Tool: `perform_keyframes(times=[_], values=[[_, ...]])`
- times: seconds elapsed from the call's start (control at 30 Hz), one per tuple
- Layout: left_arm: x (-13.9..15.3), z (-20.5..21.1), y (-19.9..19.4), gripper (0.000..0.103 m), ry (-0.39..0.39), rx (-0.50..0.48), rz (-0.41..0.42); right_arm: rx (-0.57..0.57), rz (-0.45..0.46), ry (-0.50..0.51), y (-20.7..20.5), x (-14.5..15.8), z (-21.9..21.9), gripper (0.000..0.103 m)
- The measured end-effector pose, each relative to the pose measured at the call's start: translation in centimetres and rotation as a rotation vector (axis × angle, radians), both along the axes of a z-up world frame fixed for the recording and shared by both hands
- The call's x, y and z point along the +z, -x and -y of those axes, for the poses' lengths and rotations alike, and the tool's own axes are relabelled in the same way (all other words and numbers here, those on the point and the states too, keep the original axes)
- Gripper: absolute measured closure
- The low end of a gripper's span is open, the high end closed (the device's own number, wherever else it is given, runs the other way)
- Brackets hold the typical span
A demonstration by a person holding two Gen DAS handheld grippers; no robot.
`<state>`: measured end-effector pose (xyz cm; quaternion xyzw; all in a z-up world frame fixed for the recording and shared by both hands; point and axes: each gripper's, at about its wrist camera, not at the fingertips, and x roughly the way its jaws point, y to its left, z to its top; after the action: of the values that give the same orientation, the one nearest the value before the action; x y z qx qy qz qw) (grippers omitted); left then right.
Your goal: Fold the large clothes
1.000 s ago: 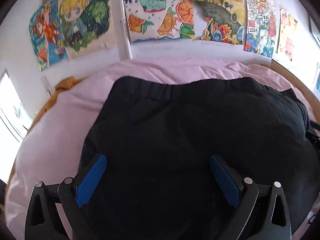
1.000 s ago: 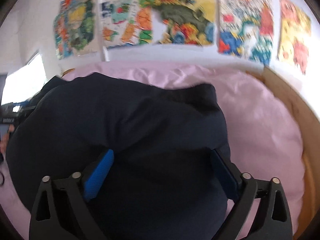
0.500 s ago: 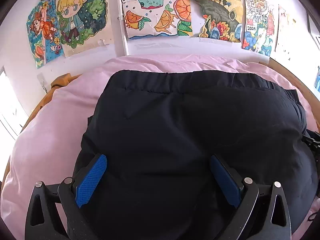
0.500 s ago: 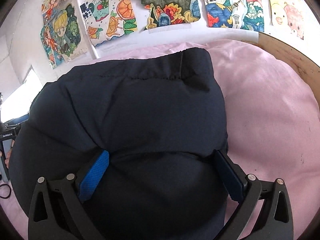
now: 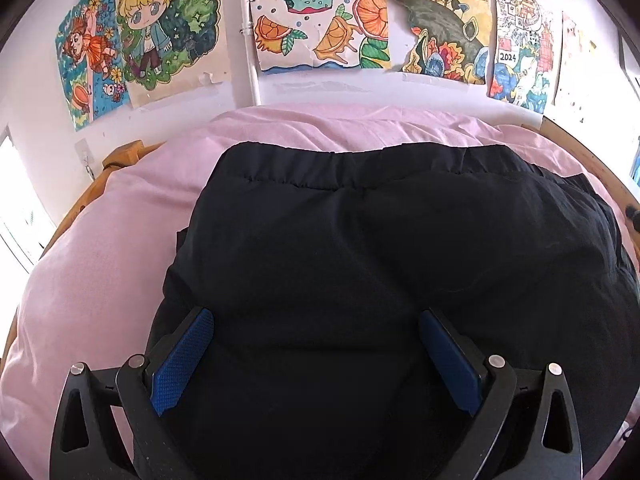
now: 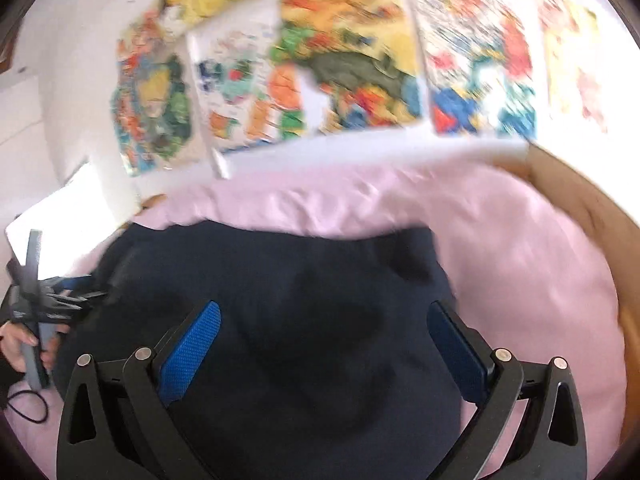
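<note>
A large dark navy garment [image 5: 380, 248] lies folded on a pink bedsheet [image 5: 100, 248], its elastic waistband at the far edge. My left gripper [image 5: 316, 328] is open, its blue pads [image 5: 184, 356] spread wide just above the near part of the cloth. In the right wrist view the same garment [image 6: 300, 320] shows, blurred by motion. My right gripper [image 6: 324, 320] is open and empty above the cloth. The left gripper and the hand holding it show at the left edge of the right wrist view [image 6: 32, 304].
The pink sheet [image 6: 520, 264] covers a bed with a wooden frame [image 6: 592, 208] along the right and far left. Colourful drawings [image 5: 320, 16] hang on the white wall behind. A bright window [image 5: 16, 208] is at the left. A thin black cable [image 6: 28, 408] lies on the sheet.
The right gripper has pulled back and lifted from the garment, its view now blurred and showing more wall. The left gripper has barely moved. The cloth has settled flatter.
</note>
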<state>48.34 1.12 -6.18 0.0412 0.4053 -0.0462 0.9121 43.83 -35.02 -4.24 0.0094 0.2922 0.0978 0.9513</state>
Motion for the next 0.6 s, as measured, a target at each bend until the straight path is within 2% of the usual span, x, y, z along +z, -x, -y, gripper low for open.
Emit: perform_keyframes(times=[0.1, 0.13, 0.2, 0.43, 0.6], values=[[0.0, 0.0, 0.0, 0.0, -0.002, 0.0, 0.001, 0.083, -0.028, 0.105, -1.8, -0.1, -3.5, 0.001], [0.0, 0.0, 0.0, 0.0, 0.001, 0.0, 0.0, 0.106, -0.052, 0.173, -2.8, -1.0, -4.9, 0.001], [0.0, 0.0, 0.0, 0.0, 0.009, 0.003, -0.003, 0.107, -0.107, 0.238, -4.5, -2.5, -6.2, 0.001], [-0.6, -0.5, -0.5, 0.0, 0.042, 0.006, -0.026, 0.005, -0.272, 0.192, -9.3, -5.6, -4.5, 0.001], [-0.8, -0.8, -0.4, 0.0, 0.062, 0.002, -0.025, 0.001, -0.26, 0.18, -8.5, -6.2, -4.4, 0.001]])
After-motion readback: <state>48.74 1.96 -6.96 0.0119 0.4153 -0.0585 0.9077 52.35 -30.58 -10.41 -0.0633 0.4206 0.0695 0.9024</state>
